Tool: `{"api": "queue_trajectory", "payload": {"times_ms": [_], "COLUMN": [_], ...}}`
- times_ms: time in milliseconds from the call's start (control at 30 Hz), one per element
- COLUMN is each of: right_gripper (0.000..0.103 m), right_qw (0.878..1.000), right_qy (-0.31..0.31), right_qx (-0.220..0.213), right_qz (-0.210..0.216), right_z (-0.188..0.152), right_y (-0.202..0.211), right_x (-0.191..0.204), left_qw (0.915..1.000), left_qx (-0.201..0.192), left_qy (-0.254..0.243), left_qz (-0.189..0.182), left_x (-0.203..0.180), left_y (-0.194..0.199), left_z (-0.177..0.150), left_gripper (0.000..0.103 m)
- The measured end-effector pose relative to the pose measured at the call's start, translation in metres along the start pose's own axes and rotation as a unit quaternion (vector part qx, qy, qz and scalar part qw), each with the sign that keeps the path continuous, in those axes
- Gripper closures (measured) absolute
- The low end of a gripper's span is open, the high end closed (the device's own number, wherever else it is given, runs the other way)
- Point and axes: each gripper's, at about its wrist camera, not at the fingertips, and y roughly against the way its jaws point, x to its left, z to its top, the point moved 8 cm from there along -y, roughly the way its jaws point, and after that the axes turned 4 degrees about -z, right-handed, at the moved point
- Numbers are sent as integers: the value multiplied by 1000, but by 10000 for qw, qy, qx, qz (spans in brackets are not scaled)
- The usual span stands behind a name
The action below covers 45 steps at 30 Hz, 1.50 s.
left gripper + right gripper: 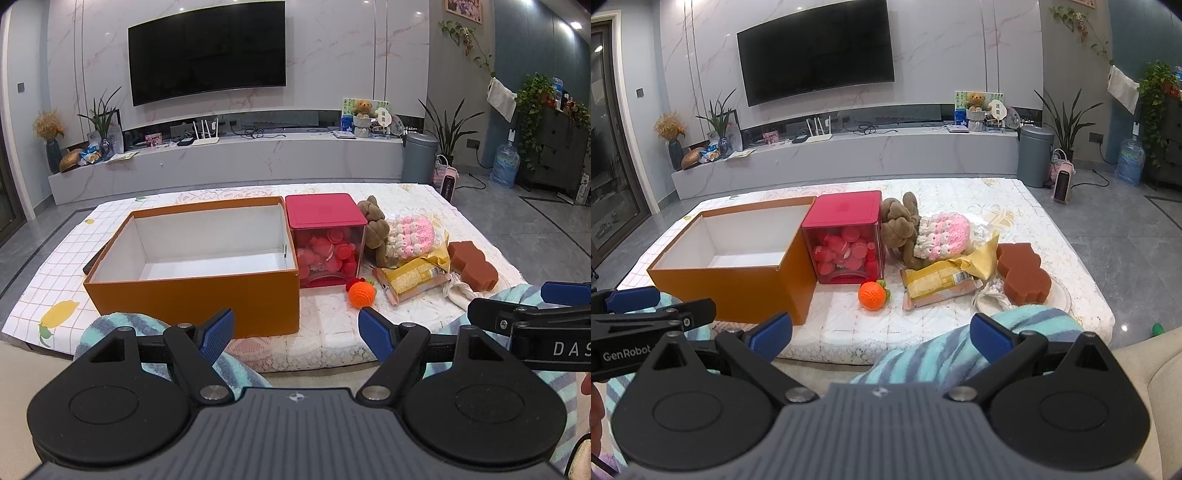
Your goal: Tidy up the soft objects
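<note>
An open orange box [192, 291] [738, 291] with a white inside stands on the low table. Right of it lie soft things: a brown plush toy [376, 229] [901, 229], a pink and white crocheted piece [410, 232] [942, 230], an orange crocheted ball [361, 294] [873, 295], a brown sponge [472, 266] [1023, 273] and a white cloth [461, 291] [990, 295]. My left gripper [295, 334] is open and empty, near the table's front edge before the box. My right gripper [881, 338] is open and empty, to its right.
A red cube container [325, 240] [846, 236] full of red caps stands against the box. A yellow snack packet [413, 277] [942, 280] lies by the sponge. A striped teal fabric [942, 354] covers knees below both grippers. A TV wall and grey bin [419, 157] stand behind.
</note>
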Motion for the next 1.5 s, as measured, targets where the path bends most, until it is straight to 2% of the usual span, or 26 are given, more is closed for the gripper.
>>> {"api": "queue_trajectory", "payload": {"times_ms": [767, 1000, 1167, 1233, 1300, 1333, 1467, 1500], "right_gripper": [3, 3, 3, 3, 3, 4, 18, 18], "right_qw": [10000, 9999, 9997, 9996, 9996, 9996, 9998, 9997], "right_qy": [9, 24, 179, 219, 245, 249, 187, 197], "right_qx": [8, -124, -181, -170, -137, -116, -51, -3], "right_qz": [-14, 58, 69, 37, 16, 28, -90, -143], "right_z": [0, -3, -3, -4, -5, -6, -7, -8], "right_y": [-1, -1, -10, -17, -25, -29, -51, -57], "right_x": [0, -4, -9, -13, -17, -20, -36, -40], "left_qw": [10000, 9991, 9973, 9964, 9953, 9946, 9906, 9896], "left_qx": [16, 90, 141, 140, 188, 215, 376, 392], "left_qy": [41, 28, -201, -319, -399, -406, -583, -645], "left_qz": [-49, -414, -698, -773, -861, -926, -1182, -1221], "left_x": [0, -10, -23, -29, -33, -34, -46, -49], "left_y": [-1, -8, -18, -25, -34, -39, -64, -70], "left_z": [-2, -9, -7, -5, -3, -2, 0, 1], "left_gripper": [13, 24, 26, 34, 36, 36, 38, 38]}}
